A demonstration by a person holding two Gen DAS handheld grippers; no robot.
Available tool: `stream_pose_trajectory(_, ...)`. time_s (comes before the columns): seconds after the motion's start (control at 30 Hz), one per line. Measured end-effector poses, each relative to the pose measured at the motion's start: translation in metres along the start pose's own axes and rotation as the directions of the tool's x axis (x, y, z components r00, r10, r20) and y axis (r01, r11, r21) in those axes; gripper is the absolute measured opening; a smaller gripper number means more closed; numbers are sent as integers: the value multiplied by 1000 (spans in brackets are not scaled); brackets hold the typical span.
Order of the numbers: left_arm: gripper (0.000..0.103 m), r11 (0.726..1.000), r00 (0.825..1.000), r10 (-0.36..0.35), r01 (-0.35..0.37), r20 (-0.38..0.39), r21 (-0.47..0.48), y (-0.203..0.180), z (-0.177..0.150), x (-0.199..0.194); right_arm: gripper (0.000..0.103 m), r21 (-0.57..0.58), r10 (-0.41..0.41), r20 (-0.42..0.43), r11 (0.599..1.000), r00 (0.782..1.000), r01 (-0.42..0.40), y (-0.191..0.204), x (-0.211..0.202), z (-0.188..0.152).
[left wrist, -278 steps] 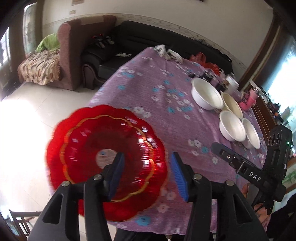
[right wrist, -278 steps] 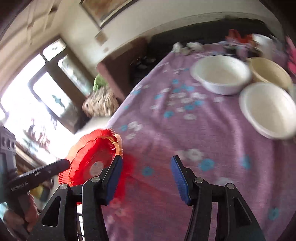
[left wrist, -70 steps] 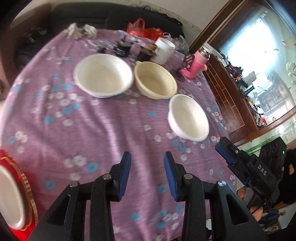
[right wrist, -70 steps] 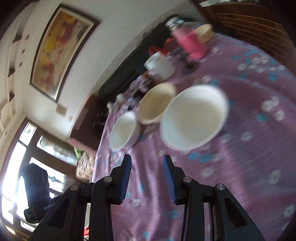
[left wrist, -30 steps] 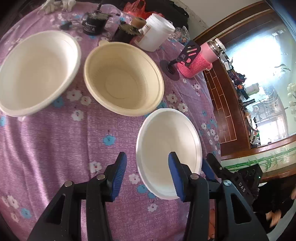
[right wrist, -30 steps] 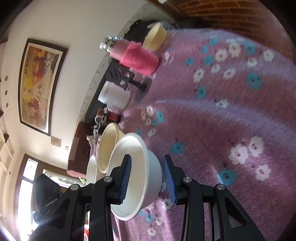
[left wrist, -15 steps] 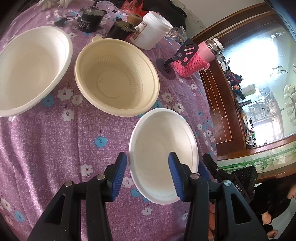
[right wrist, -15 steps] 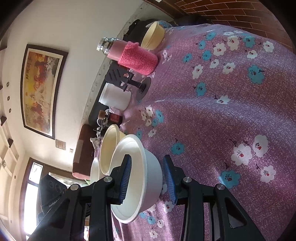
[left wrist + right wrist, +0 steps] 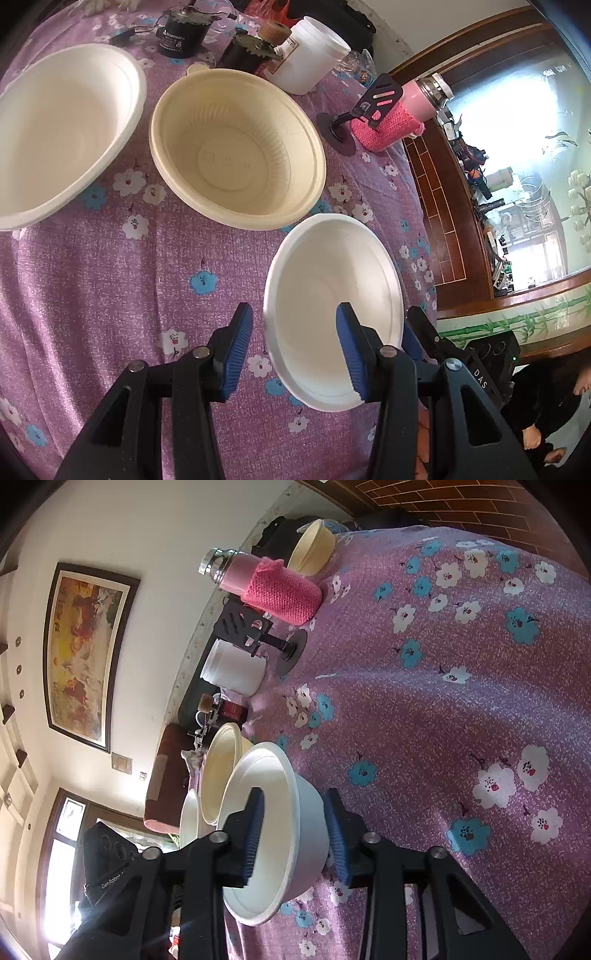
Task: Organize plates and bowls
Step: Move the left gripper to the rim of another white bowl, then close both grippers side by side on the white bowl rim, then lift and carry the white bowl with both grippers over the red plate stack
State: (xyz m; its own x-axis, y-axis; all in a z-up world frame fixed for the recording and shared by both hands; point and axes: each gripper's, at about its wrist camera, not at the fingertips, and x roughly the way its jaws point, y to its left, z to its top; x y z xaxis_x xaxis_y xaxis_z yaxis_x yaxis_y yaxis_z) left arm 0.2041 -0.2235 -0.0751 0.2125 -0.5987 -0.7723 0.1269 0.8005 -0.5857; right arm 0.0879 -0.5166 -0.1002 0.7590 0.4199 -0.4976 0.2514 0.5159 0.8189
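Right gripper (image 9: 295,830) straddles white bowl (image 9: 273,834) wall, jaws not visibly clamped; left gripper (image 9: 295,347) open, empty, over rim, likely steadying.

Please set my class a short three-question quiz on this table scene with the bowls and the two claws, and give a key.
1. Besides the cream bowl, how many other bowls show in the left wrist view?
2. True or false: the right claw straddles the wall of the small white bowl.
3. What stands nearest the pink bottle? A) phone stand B) red plate C) large white bowl

Key: 1. two; 2. true; 3. A
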Motion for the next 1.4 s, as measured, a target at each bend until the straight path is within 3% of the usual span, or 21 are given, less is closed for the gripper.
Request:
stream_pose_trajectory(0.27, 44, 1000, 1000, 2, -2, 17, 9, 0, 1, 1, 17, -18, -15, 6, 1000, 1000, 15, 1, 2, 1)
stream_pose_trajectory(0.53, 25, 1000, 1000, 10, -10, 25, 21, 1, 1, 5, 8, -40, -33, 3, 999, 999, 33, 4, 6, -1)
stream_pose_trajectory(0.6, 18, 1000, 999, 10, -10, 32, 16, 3, 1, 5, 7, -45, -38, 16, 998, 999, 39, 4, 4, -1)
stream_pose_trajectory(0.9, 6, 1000, 999, 22, -23, 49, 11, 9, 3, 8, 6, -82, -55, 33, 995, 998, 57, 10, 1, -5)
stream_pose_trajectory(1.4, 6, 1000, 998, 18, -19, 65, 17, 10, -1, -3, 6, -103, -43, 42, 994, 998, 47, 14, 0, -9)
